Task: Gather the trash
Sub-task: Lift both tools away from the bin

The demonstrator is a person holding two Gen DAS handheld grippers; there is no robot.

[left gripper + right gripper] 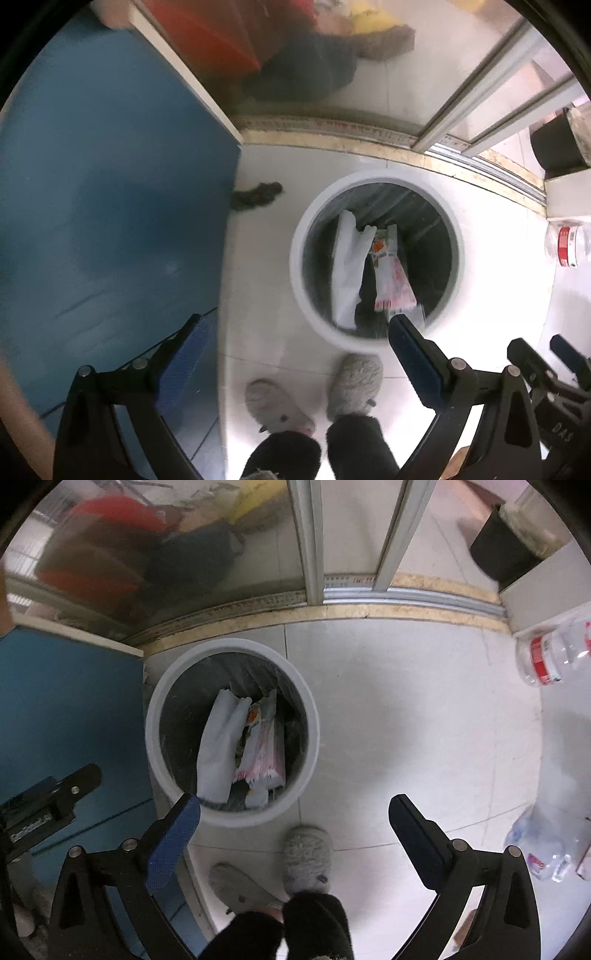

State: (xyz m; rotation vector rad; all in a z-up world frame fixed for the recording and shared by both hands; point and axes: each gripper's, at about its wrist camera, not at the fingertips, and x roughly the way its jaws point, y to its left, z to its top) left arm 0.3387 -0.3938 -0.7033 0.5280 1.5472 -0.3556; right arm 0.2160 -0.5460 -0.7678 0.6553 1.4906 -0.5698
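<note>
Right wrist view: both grippers, left gripper (295, 339) and right gripper (295, 818), wide open and empty above white bin (232, 814) holding wrappers (264, 753); next, likely fetch plastic bottle (550, 657) lying far right.

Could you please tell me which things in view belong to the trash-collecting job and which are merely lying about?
Belonging to the job:
- white bin, already holding white paper and a pink-printed wrapper
- two plastic bottles on the floor
- left gripper and right gripper, both open and empty

Just lying about:
- blue cabinet
- grey slippers
- dark fuzzy clump by the cabinet
</note>
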